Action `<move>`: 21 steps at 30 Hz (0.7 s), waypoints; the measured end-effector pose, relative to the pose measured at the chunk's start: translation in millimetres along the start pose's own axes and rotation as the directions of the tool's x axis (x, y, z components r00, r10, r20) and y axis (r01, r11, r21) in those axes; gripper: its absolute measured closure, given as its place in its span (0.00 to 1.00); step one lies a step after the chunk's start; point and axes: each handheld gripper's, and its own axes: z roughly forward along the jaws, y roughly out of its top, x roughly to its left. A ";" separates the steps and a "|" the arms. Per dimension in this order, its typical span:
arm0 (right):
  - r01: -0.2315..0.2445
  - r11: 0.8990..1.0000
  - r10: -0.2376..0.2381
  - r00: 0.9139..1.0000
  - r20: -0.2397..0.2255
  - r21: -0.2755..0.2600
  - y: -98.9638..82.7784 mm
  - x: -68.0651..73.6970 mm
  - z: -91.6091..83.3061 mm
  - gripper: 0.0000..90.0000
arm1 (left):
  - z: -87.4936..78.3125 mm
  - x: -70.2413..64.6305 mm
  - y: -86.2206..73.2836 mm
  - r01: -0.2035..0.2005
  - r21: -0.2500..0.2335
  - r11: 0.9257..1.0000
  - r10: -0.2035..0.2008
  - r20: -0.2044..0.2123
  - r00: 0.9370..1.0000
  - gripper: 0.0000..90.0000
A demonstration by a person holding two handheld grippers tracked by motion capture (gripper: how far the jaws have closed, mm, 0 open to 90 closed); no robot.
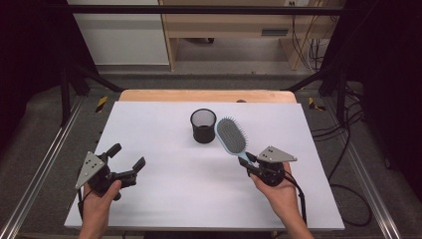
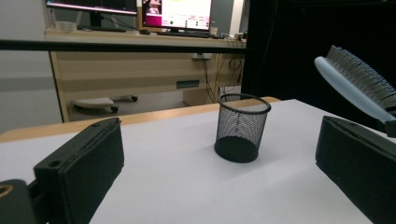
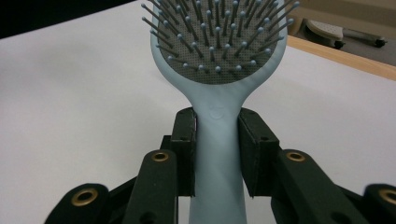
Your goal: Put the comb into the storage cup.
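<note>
Black jaws, brass-ringed screw holes, grey triangular plates, black cables.

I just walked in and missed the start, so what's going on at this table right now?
A person is working at a white table with a gripper in each hand. The right gripper is clamped on the handle of a light blue hairbrush, holding it off the table with its bristle head angled up toward a black mesh cup that stands upright near the middle. The brush is not in the cup. The left gripper is open and holds nothing, off to the left side.
</note>
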 end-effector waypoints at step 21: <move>-0.004 0.997 -0.001 0.998 -0.065 -0.071 9.3 24.1 22.0 0.77 | 46.5 -47.8 36.7 -0.045 0.005 0.999 0.044 0.127 0.991 0.01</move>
